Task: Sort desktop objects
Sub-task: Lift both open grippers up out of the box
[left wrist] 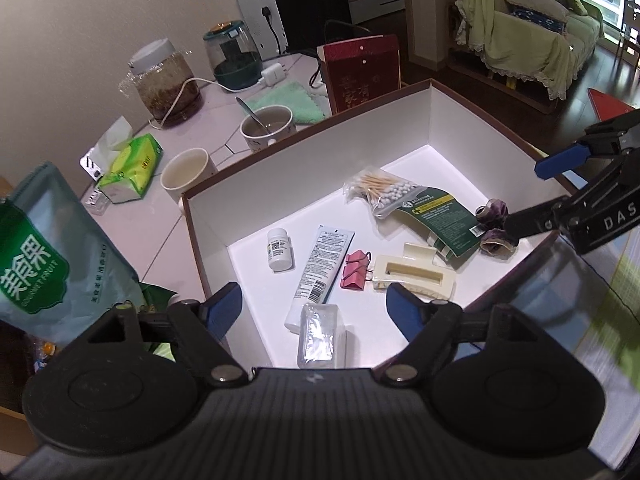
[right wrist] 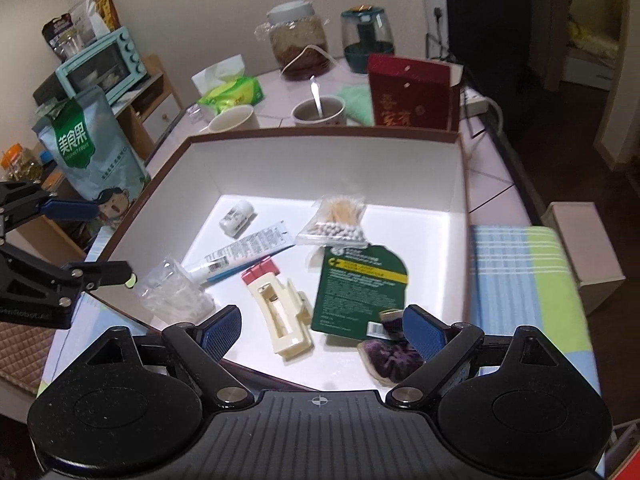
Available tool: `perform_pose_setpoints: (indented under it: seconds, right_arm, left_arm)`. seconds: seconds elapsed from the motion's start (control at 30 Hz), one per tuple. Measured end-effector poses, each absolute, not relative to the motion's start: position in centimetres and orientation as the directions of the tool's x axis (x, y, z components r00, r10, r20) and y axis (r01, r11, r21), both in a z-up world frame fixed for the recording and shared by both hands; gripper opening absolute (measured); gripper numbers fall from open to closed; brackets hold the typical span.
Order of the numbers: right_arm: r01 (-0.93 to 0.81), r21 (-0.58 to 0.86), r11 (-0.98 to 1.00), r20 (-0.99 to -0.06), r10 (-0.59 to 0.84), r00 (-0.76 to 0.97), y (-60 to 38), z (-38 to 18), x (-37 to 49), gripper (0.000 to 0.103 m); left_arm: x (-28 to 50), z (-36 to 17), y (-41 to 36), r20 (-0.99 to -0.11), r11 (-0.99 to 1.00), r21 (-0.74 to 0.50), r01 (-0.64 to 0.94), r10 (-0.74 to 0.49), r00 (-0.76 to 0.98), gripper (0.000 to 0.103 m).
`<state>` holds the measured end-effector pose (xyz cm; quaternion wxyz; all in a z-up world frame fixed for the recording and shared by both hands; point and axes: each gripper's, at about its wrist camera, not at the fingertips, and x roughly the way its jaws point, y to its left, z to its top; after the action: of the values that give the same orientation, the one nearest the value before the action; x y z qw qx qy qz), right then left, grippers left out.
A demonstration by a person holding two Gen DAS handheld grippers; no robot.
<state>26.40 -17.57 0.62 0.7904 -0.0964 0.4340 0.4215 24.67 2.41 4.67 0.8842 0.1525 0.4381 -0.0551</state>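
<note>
Cluttered tabletop (right wrist: pixel 486 184), white box (right wrist: pixel 320 160) w/ sorted bits: both claws, left gripper (left wrist: pixel 314 308) & right gripper (right wrist: pixel 322 330), apart & empty; right should clear purple scrunchie (right wrist: pixel 394 354) at box's near-right corner.

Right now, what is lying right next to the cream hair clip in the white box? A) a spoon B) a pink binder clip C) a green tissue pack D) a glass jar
B: the pink binder clip lies against the end of the cream hair clip on the floor of the white box; the other three things are outside the box.
</note>
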Motion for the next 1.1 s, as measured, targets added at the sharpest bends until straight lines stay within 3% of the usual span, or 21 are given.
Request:
perform_pose_setpoints:
  seconds: [0.6,0.73,1.1]
  right_arm:
    - [-0.692,0.219,0.688,-0.723,0.59,0.358,-22.7,3.6,23.5,0.09]
    - [-0.682,0.229,0.694,-0.715,0.596,0.366,-23.8,4.0,22.6,0.091]
    - [-0.672,0.249,0.697,-0.699,0.61,0.374,-26.4,4.4,20.1,0.093]
  left_arm:
    - [19.0,6.5,-0.5,-0.762,0.951,0.242,0.191,0.065,0.645,0.081]
    - [17.7,6.9,-1.1,-0.751,0.952,0.249,0.176,0.075,0.656,0.092]
    - [15.2,7.3,-2.3,-0.74,0.957,0.251,0.147,0.092,0.667,0.094]
